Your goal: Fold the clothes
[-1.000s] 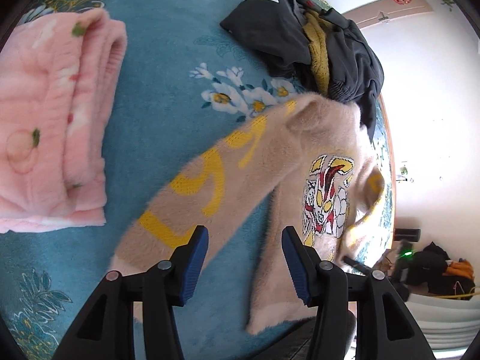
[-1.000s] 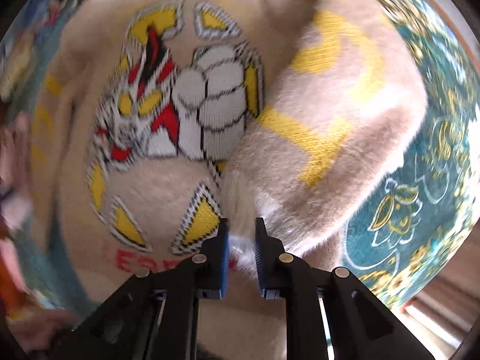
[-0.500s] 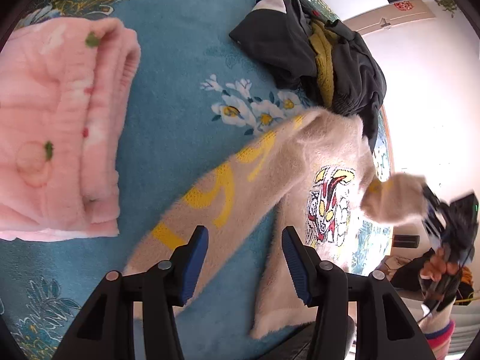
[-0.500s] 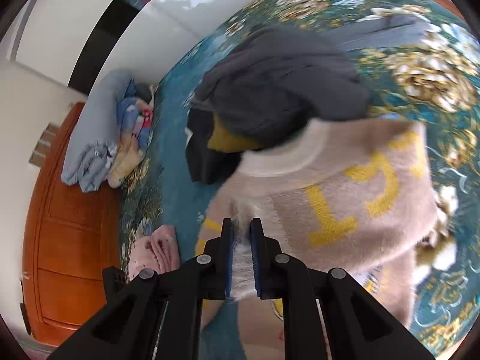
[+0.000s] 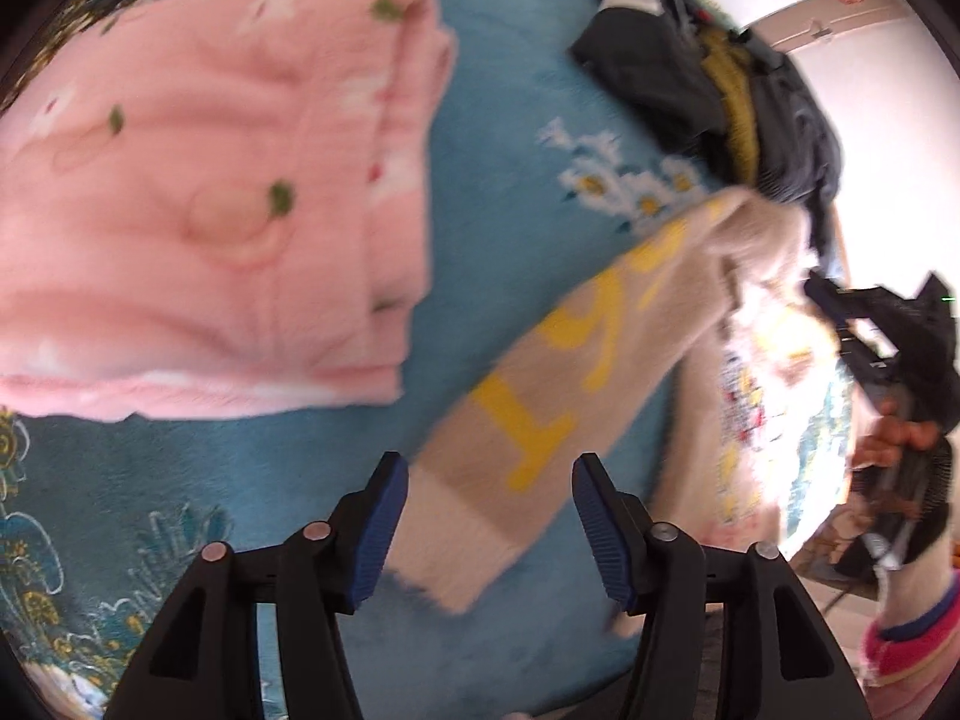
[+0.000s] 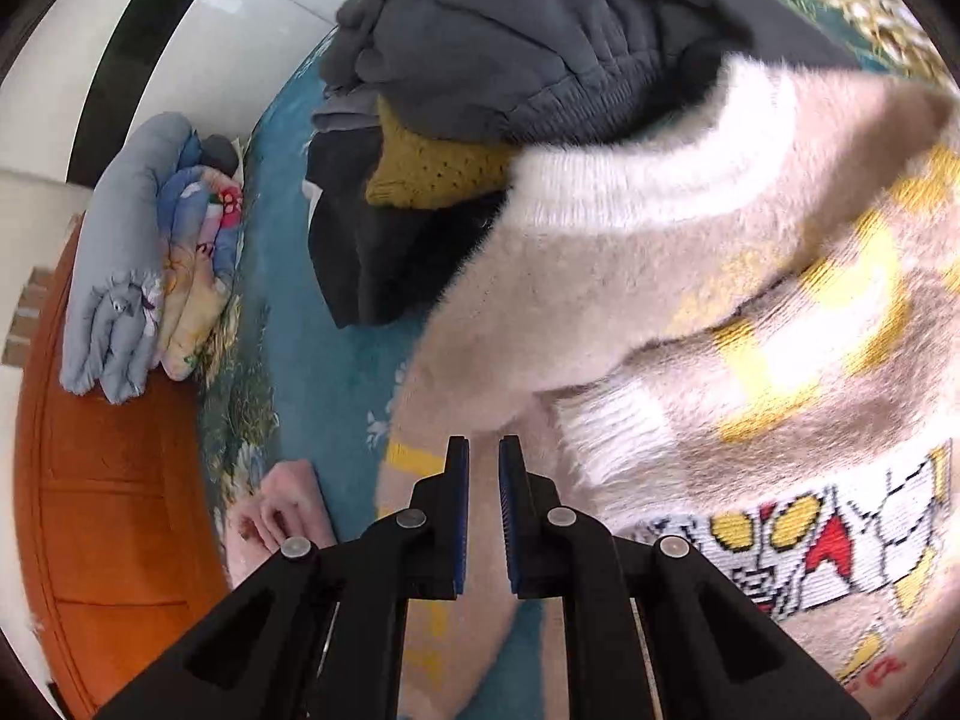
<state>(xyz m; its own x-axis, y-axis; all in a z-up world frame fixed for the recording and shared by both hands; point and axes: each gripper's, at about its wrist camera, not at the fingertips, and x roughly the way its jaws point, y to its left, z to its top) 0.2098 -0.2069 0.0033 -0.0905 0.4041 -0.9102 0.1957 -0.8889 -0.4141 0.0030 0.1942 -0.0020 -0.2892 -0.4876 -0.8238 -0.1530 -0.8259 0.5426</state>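
A teal floral bedspread (image 5: 492, 120) fills both views. On it the beige fuzzy sweater (image 6: 690, 324) lies spread, its cartoon print facing up, one yellow-lettered sleeve (image 5: 540, 402) stretched toward the near left with its pale cuff between the left gripper's (image 5: 489, 522) fingers. To the far left lies a folded pink garment (image 5: 210, 192); at the far end, touching the sweater's collar, sits a heap of dark grey clothes (image 6: 528, 36) with a mustard knit (image 6: 432, 168) tucked in. The left gripper's jaws are opening, the pads clear of the cuff. The right gripper (image 6: 483, 480) hangs over the sweater, fingers nearly together, the narrow gap between them empty.
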